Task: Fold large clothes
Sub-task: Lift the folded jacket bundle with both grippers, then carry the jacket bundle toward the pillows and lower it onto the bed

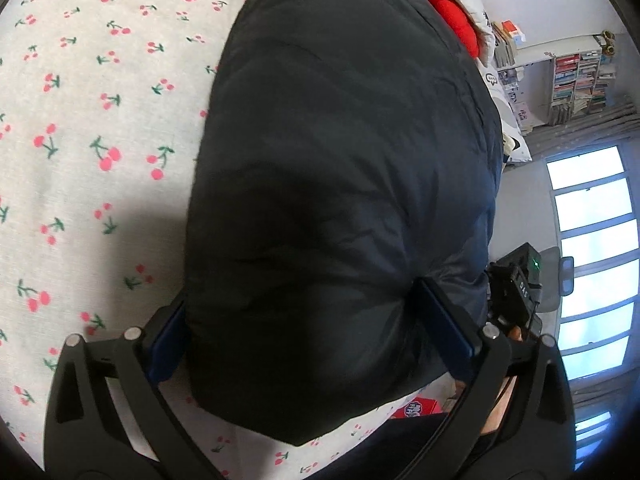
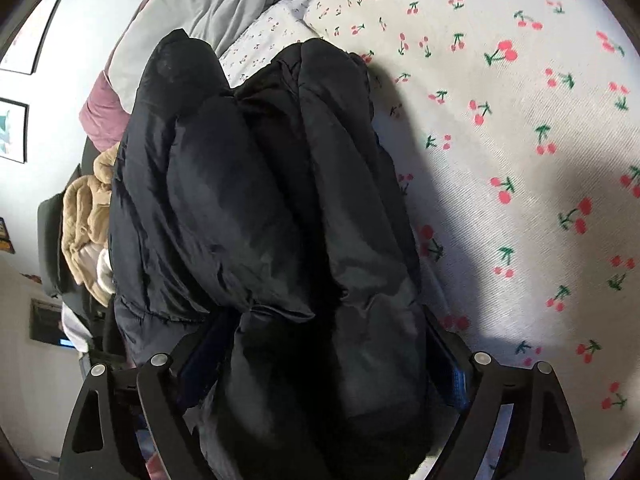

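From the left wrist, the black padded jacket (image 1: 340, 184) fills the middle of the view, lying on the bed's cherry-print sheet (image 1: 80, 128) and running straight away from the camera toward a red cushion (image 1: 456, 16) at the far end. The left gripper (image 1: 308, 332) stands with its jaws wide, one blue pad at each side of the jacket's near end; the puffed cloth fills the gap and touches the pads, but whether they press it cannot be told. The other gripper's dark body shows just beside the jacket's right edge. From the right wrist, the jacket (image 2: 256, 208) shows as bunched, folded rolls lying lengthwise, its long axis again pointing away from the camera, with the sheet (image 2: 520, 160) bare to the right and a grey quilt (image 2: 208, 4) beyond. The right gripper (image 2: 320, 356) also has its jaws spread wide around the near end of the bundle. Both hands sit at the same near end, neither clearly closer, so the coming move likely turns on working along that long axis.
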`<state>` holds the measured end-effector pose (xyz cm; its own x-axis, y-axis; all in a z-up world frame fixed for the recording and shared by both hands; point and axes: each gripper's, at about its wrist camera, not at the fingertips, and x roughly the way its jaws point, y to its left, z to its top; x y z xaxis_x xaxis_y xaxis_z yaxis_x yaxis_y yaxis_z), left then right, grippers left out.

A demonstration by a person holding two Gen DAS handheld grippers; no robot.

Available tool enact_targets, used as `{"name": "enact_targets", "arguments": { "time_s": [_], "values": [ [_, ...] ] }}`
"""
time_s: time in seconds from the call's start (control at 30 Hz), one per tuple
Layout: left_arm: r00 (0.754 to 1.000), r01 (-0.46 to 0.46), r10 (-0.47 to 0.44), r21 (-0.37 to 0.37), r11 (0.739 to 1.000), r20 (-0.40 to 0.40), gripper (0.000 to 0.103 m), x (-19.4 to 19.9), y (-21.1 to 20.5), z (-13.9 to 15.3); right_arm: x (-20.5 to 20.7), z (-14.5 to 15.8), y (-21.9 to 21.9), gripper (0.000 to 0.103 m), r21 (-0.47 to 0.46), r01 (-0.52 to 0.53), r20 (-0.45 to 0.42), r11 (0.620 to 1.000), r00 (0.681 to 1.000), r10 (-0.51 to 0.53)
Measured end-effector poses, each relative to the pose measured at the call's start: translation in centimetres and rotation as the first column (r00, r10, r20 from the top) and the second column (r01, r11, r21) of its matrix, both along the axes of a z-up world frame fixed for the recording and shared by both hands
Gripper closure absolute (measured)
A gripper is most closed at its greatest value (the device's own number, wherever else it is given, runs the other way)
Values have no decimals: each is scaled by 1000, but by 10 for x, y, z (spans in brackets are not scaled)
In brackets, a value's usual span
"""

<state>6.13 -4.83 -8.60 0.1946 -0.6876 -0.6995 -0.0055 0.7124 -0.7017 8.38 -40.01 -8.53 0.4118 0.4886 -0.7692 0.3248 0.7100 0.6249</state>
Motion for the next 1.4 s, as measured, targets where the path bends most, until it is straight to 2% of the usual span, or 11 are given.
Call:
{"name": "enact_targets", "arguments": {
  "time_s": [0.3,0.43,0.53,0.57,0.73,0.9,1.0,1.13,1.23,1.4],
  "values": [
    [1000,5,-5,-18,1000,2,1,6,-10,1,6,-6,8,12,3,-22,8,1000,1000,22],
    [1000,-2,2,-17,1000,9,2,8,-9,3,6,2,14,29,8,-38,29,999,999,38],
    [999,-15,15,-4,1000,30,5,7,-3,4,7,6,21,34,-11,-60,39,998,997,60],
    [999,-18,18,2,1000,36,8,8,-4,5,8,7,23,35,-21,-69,43,997,997,70],
    [998,-27,25,25,999,66,22,10,-3,7,10,19,36,60,-87,-96,72,992,992,102],
    [991,-34,26,59,998,130,49,10,-4,17,9,38,53,71,-205,-111,108,972,985,135],
    [988,-51,42,55,997,152,59,10,-1,24,8,50,65,76,-275,-124,135,953,977,165],
    [978,-68,57,48,997,198,66,10,-4,39,5,72,72,82,-339,-117,199,933,961,193],
    [963,-73,62,31,997,261,69,10,-12,57,3,95,71,84,-382,-92,267,919,941,205],
    [946,-62,76,-54,997,314,71,19,-32,82,8,134,42,85,-343,-31,373,939,913,167]
  ]
}}
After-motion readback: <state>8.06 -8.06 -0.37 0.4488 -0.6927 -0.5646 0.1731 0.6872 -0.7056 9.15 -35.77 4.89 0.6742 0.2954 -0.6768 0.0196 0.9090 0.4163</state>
